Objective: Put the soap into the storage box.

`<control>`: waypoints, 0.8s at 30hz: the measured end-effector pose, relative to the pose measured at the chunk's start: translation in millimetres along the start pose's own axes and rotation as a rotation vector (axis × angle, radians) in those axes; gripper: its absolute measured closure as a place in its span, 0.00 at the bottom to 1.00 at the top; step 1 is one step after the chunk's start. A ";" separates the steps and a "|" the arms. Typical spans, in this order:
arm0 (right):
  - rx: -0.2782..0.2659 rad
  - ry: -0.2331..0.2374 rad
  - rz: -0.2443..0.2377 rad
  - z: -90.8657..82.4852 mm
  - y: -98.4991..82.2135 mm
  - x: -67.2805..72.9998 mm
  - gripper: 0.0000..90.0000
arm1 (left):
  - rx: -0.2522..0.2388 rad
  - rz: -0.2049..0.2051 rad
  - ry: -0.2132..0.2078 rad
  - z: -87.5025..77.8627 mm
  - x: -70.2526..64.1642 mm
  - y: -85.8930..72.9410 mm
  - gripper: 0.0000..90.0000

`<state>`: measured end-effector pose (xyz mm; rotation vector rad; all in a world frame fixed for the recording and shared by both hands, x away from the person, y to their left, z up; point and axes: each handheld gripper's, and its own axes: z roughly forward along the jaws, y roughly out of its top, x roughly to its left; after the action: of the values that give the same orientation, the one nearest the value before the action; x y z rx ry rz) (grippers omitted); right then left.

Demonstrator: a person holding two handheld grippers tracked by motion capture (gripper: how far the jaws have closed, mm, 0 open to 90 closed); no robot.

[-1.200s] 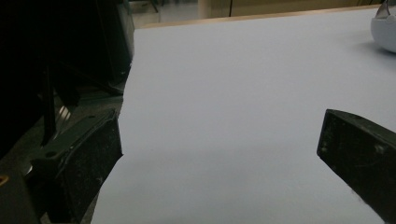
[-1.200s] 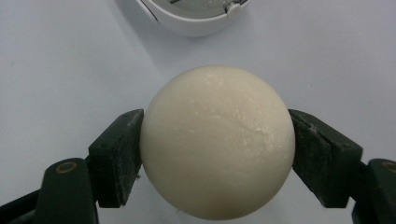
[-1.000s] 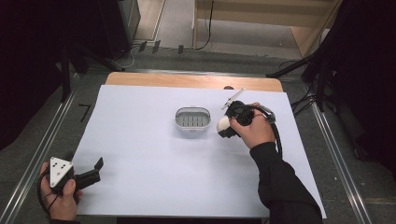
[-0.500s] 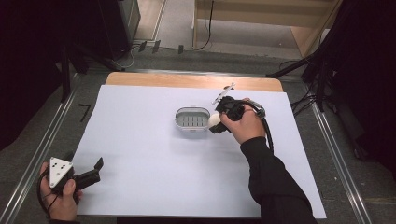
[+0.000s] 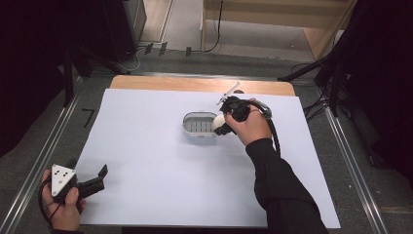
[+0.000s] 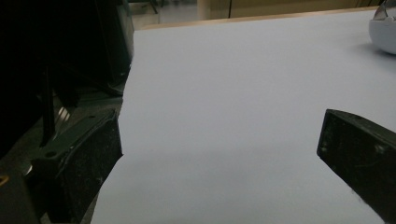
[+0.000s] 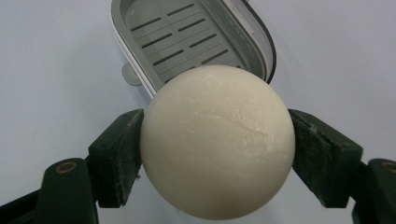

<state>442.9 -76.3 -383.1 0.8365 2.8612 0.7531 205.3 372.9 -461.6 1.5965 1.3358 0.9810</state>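
Note:
A round cream soap bar (image 7: 217, 140) sits clamped between the two black jaws of my right gripper (image 7: 217, 156). In the high view that gripper (image 5: 220, 124) holds the soap (image 5: 218, 122) at the right rim of a grey slotted soap dish (image 5: 199, 123), tilted down towards it. The dish (image 7: 187, 37) lies just beyond the soap in the right gripper view, with nothing in it. My left gripper (image 5: 100, 178) rests at the table's near left corner, its jaws wide apart with nothing between them; the fingers (image 6: 84, 163) frame bare white sheet.
A white sheet (image 5: 160, 170) covers the table, with a wooden strip (image 5: 195, 84) along the far edge. Metal rails (image 5: 44, 156) run down both sides. Cables and dark stands lie on the floor beyond. The dish's edge (image 6: 385, 32) shows far off in the left gripper view.
My right gripper has carried the soap leftwards, from right of the dish to its right rim. The left gripper has stayed put.

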 end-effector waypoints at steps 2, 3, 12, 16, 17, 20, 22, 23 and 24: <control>0.003 -0.001 -0.008 0.9 3.6 0.7 0.27 | 0.000 0.000 0.000 -0.1 -0.1 0.0 0.00; 0.003 -0.001 -0.007 1.4 5.1 1.4 0.27 | 0.000 0.000 0.000 -0.1 -0.1 0.0 0.00; 0.003 0.001 -0.013 9.2 17.1 5.9 0.27 | -0.005 -0.002 -0.004 -0.2 0.0 -0.3 0.00; 0.000 0.010 -0.015 13.7 21.9 7.2 0.27 | -0.006 -0.001 -0.004 -0.3 0.3 -0.2 0.00; 0.002 0.011 -0.012 15.3 23.7 7.7 0.27 | -0.006 -0.002 -0.004 -0.4 0.2 -0.3 0.00; -0.004 0.016 -0.010 18.3 27.0 8.5 0.27 | -0.006 -0.002 -0.005 -0.4 0.4 -0.3 0.00; -0.012 0.023 0.000 19.4 29.4 9.9 0.27 | -0.009 -0.006 -0.005 -0.4 0.4 -0.4 0.00; -0.012 0.023 0.000 19.4 29.4 9.9 0.27 | -0.009 -0.006 -0.005 -0.4 0.5 -0.4 0.00; -0.009 0.023 -0.002 19.9 31.0 10.9 0.27 | -0.009 -0.007 -0.005 -0.4 0.5 -0.4 0.00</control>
<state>452.7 -39.2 -385.1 0.8296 2.8758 0.7805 204.8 373.5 -461.8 1.5854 1.3313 0.9764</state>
